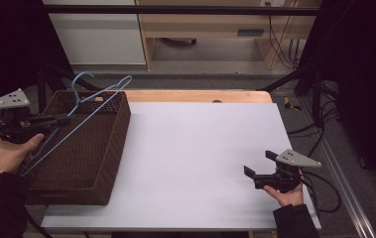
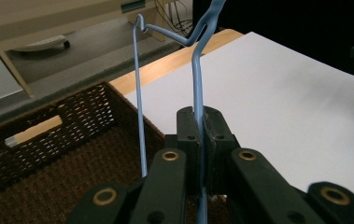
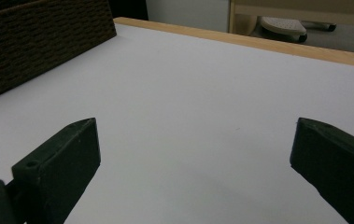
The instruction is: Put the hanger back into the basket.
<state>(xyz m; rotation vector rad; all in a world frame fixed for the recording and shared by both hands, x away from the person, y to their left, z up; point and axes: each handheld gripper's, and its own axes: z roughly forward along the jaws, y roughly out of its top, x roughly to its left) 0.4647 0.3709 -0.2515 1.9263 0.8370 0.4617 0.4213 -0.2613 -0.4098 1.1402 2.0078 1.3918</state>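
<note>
Upper left of high view: blue wire hanger (image 1: 94, 106) raised over wicker basket (image 1: 76, 148), left hand-held gripper (image 1: 59, 120) clamped on one wire. Light, springy, thin, likely slippery; grip straight run. Right hand-held gripper (image 1: 260, 166) apart, empty, above white counter (image 1: 195, 148).

I see dim, soft frames; the white desk (image 1: 200, 158) is brightest, corners fall to black, and the basket (image 1: 84, 144) weave looks perhaps slightly blurred.
</note>
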